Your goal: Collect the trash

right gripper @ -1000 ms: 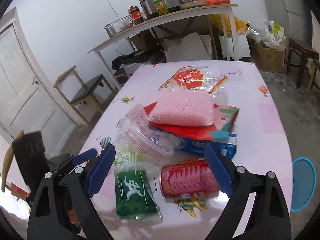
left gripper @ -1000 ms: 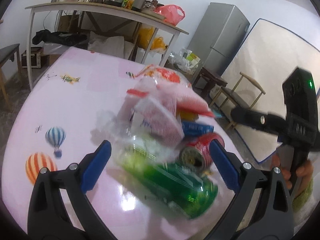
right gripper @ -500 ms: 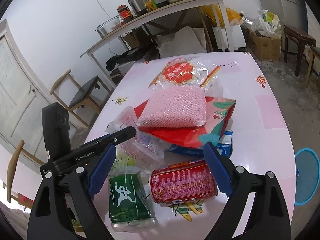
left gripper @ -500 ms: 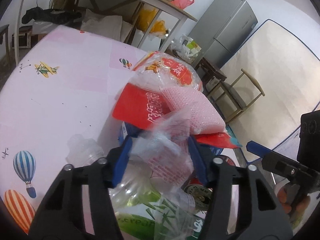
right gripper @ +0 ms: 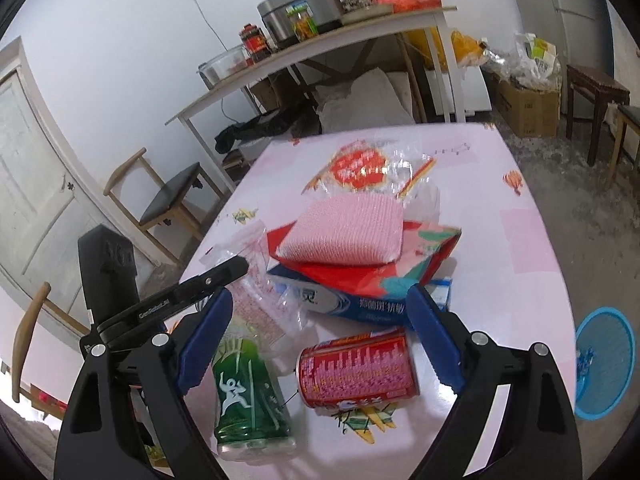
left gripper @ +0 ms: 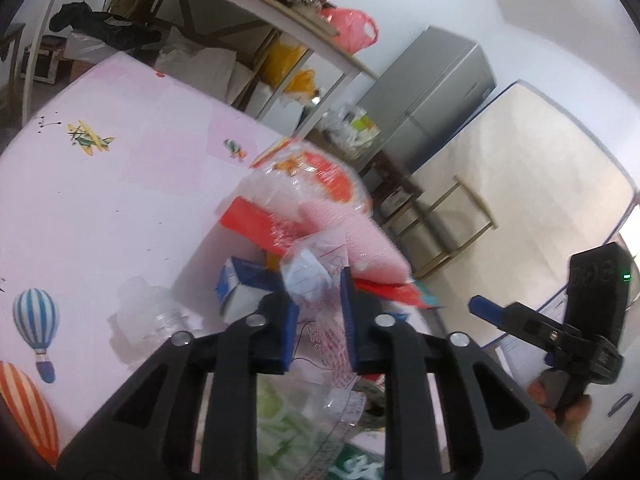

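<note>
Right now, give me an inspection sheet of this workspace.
Surface: pink table with balloon and plane prints.
Job's things: clear printed wrapper; red can on its side; green bottle lying down; pink sponge on a red packet, atop a blue box; red-printed bag behind.
Clutter: nothing else seen.
Grippers: left gripper has just closed, pads on the wrapper; right gripper open above the can.
Cables: one down the wall.
Surroundings: shelf table, chair, fridge.
</note>
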